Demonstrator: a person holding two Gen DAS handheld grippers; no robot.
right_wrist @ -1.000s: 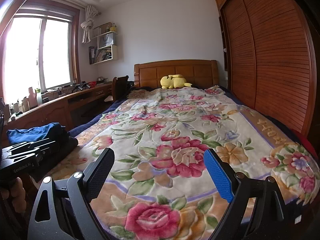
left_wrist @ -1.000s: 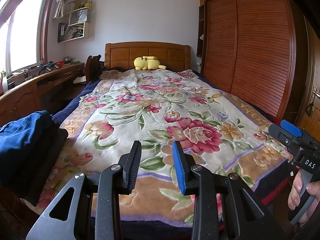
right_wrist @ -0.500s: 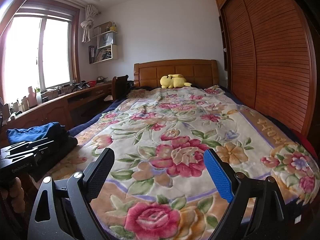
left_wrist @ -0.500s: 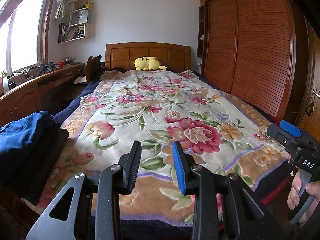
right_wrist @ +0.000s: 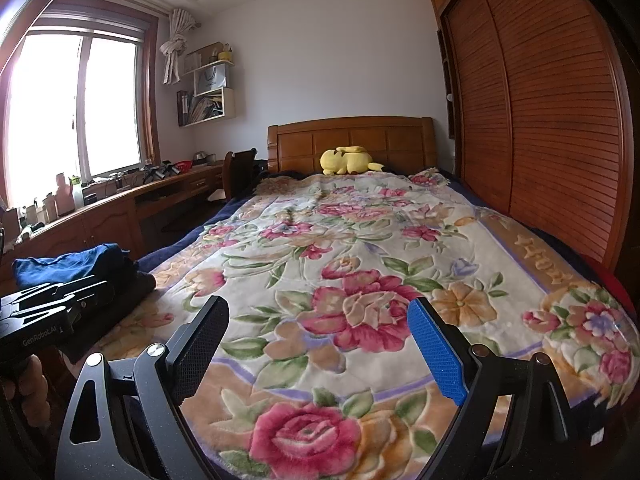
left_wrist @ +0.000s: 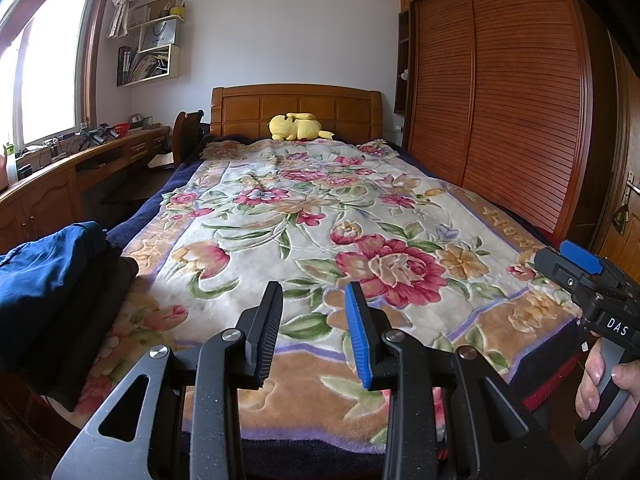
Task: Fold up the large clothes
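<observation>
A pile of clothes lies at the bed's near left corner: a blue garment (left_wrist: 44, 268) on top of dark ones (left_wrist: 76, 320); it also shows in the right wrist view (right_wrist: 68, 266). My left gripper (left_wrist: 312, 304) hovers over the foot of the bed, jaws partly open with a narrow gap, empty. My right gripper (right_wrist: 316, 320) is wide open and empty above the blanket; it shows at the right edge of the left wrist view (left_wrist: 580, 272). The left gripper's body appears at the left of the right wrist view (right_wrist: 44, 312).
A floral blanket (left_wrist: 320, 220) covers the bed. A yellow plush toy (left_wrist: 298, 126) lies by the wooden headboard (left_wrist: 296, 106). A slatted wardrobe (left_wrist: 500, 100) runs along the right. A desk (left_wrist: 60, 172) and chair (left_wrist: 188, 132) stand left under the window.
</observation>
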